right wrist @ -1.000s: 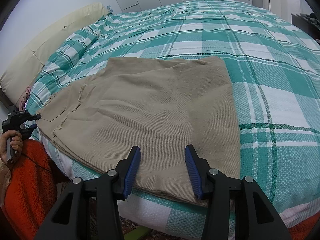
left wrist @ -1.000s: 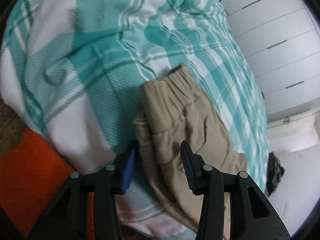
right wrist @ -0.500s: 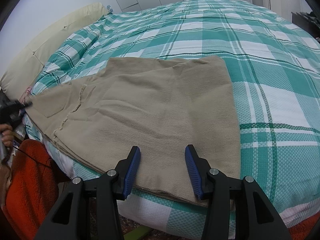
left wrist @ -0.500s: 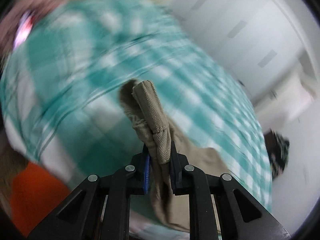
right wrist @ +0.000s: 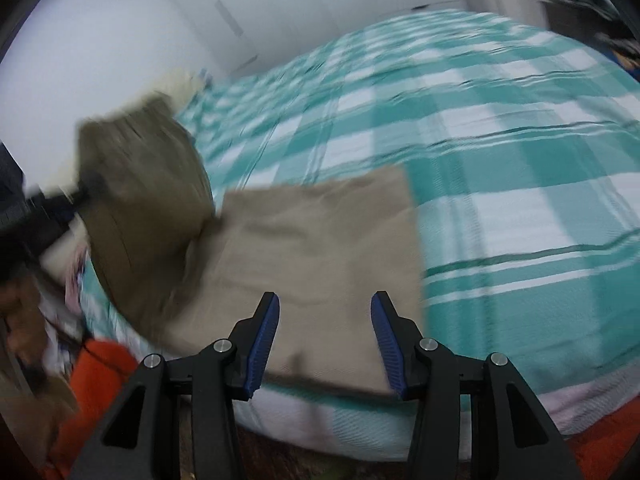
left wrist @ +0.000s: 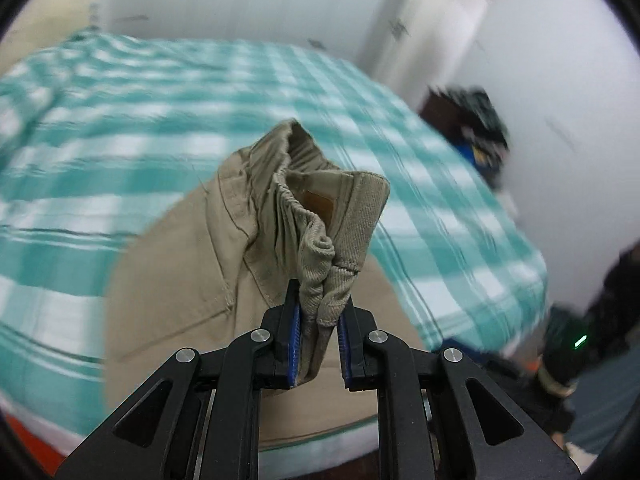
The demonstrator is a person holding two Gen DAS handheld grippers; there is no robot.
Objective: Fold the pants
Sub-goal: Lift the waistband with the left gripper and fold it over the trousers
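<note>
A bed [right wrist: 500, 152] under a teal-and-white plaid cover fills the room; white wardrobe doors [right wrist: 224, 12] line the wall behind, with an orange rug [right wrist: 96, 376] on the floor

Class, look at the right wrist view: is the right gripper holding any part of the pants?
No. The right gripper has its fingers spread apart above the pants, with no cloth pinched between them.

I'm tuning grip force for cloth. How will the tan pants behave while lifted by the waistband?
Probably floppy: the pants bunch and crease where the left gripper pinches them. Likely light, since one corner grip raises that end. The rest will probably drag across the bed.
</note>
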